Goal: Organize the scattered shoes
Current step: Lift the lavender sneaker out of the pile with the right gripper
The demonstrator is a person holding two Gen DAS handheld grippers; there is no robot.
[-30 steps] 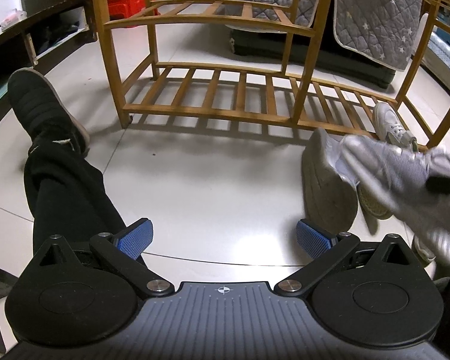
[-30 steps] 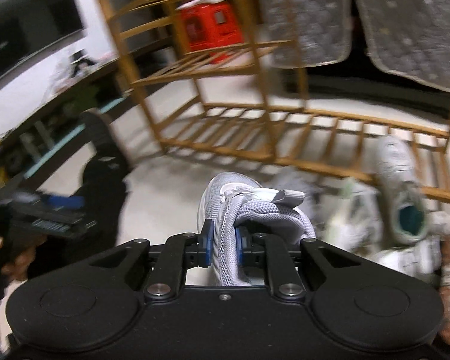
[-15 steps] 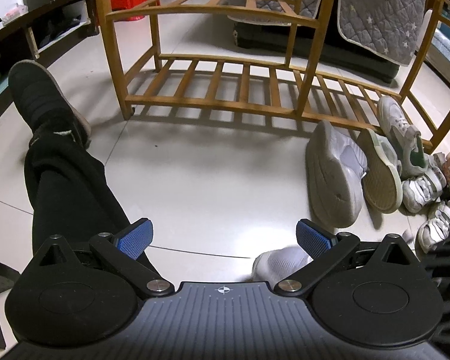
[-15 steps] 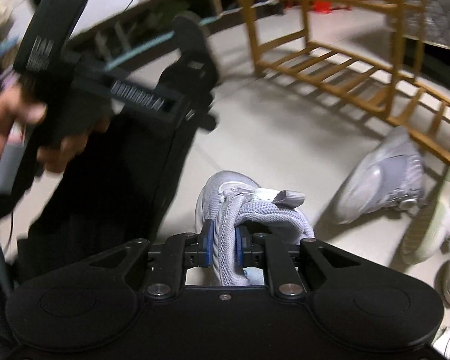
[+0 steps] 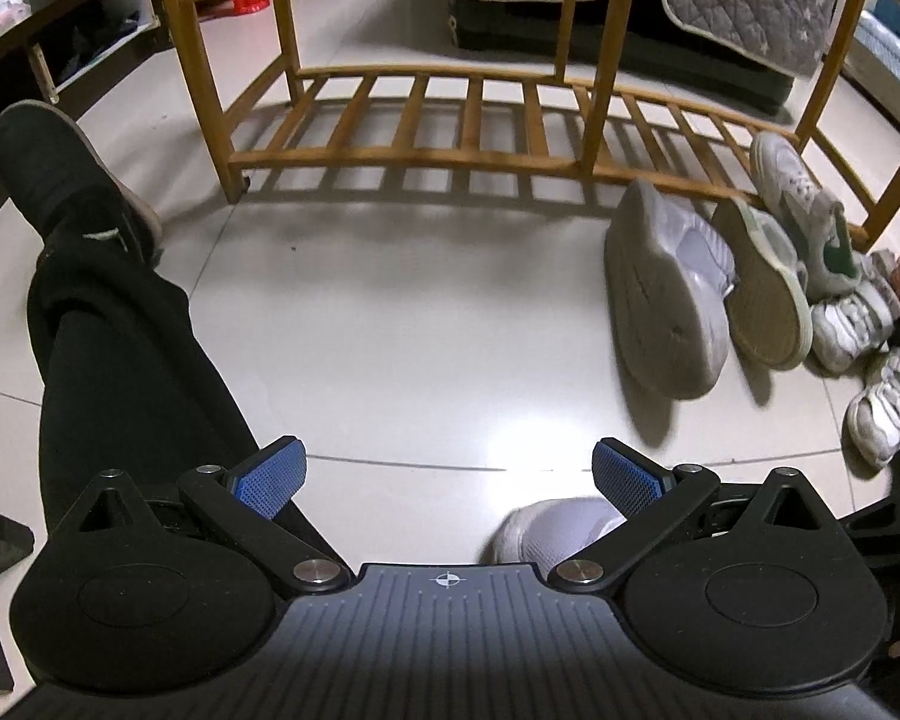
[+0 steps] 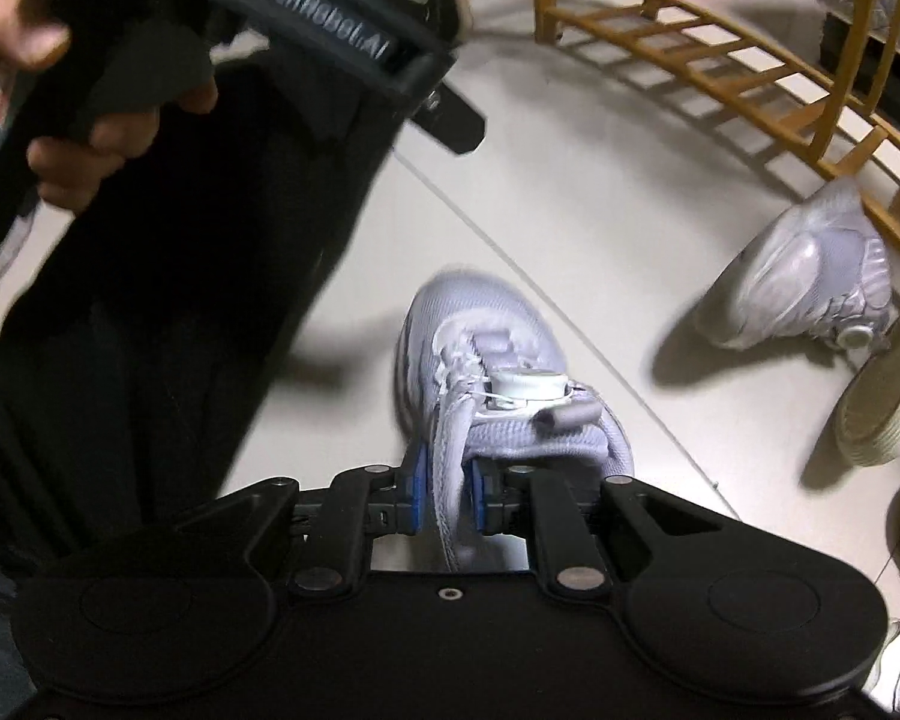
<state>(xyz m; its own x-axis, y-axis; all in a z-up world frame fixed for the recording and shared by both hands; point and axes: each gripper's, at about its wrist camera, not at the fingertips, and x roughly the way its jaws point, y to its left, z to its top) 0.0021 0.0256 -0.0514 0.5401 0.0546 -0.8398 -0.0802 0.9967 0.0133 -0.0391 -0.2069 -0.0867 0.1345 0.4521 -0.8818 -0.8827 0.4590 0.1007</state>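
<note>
My right gripper (image 6: 447, 495) is shut on the collar of a grey sneaker (image 6: 486, 360) with a round dial lace, held toe forward low over the white floor. Its toe shows in the left wrist view (image 5: 555, 531) just under my right finger. My left gripper (image 5: 447, 474) is open and empty above the floor. The matching grey sneaker (image 5: 669, 294) lies on its side by the rack; it also shows in the right wrist view (image 6: 801, 276). A wooden shoe rack (image 5: 414, 150) stands ahead, its lower shelf bare.
Several pale shoes (image 5: 810, 276) lie in a heap at the rack's right end. A person's leg in black trousers and a black shoe (image 5: 60, 180) stretches along the left. A grey quilt (image 5: 750, 0) hangs behind the rack.
My right gripper has swung the grey sneaker left and down toward the floor, close under the left gripper. The left gripper has tilted slightly down and stayed open.
</note>
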